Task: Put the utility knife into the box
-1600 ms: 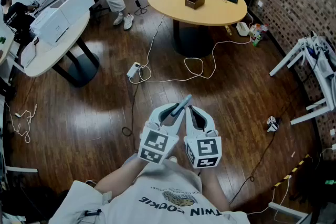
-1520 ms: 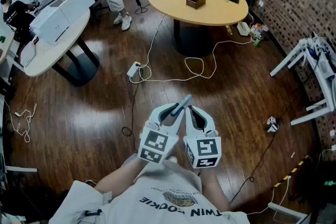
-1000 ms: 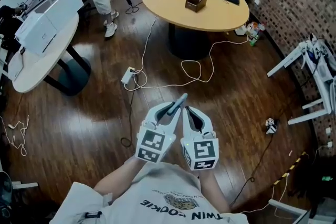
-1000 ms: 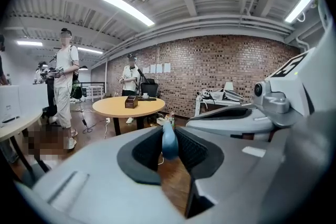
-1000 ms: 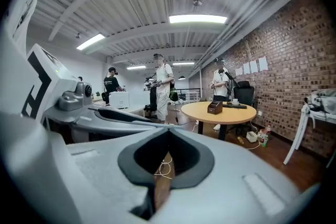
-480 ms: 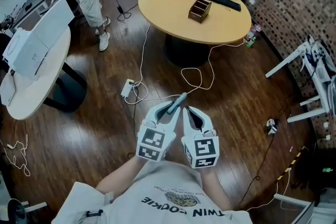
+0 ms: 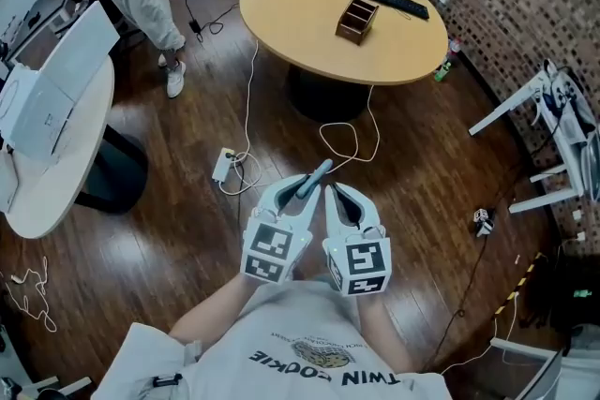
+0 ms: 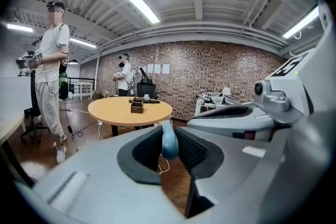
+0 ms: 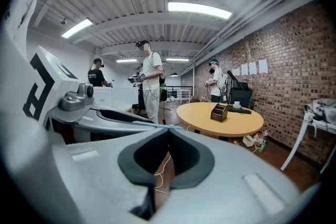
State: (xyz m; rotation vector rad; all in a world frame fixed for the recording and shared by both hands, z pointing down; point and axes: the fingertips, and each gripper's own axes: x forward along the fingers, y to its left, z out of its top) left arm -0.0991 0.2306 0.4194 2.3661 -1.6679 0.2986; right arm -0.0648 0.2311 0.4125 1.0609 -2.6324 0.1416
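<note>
1. My left gripper (image 7: 302, 195) is clamped on the utility knife (image 7: 320, 174) (its blue-grey end pokes out ahead). My right gripper (image 7: 336, 194) is pinched together and empty.
2. The pickup looks done. The wooden box (image 7: 357, 19) sits far ahead on the round table (image 7: 281, 14), well apart from the knife, so carrying and dropping remain.

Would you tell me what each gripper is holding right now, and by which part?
The left gripper holds the utility knife by its near end; the rest sticks out past the jaw tips. The right gripper is shut and empty.
</note>
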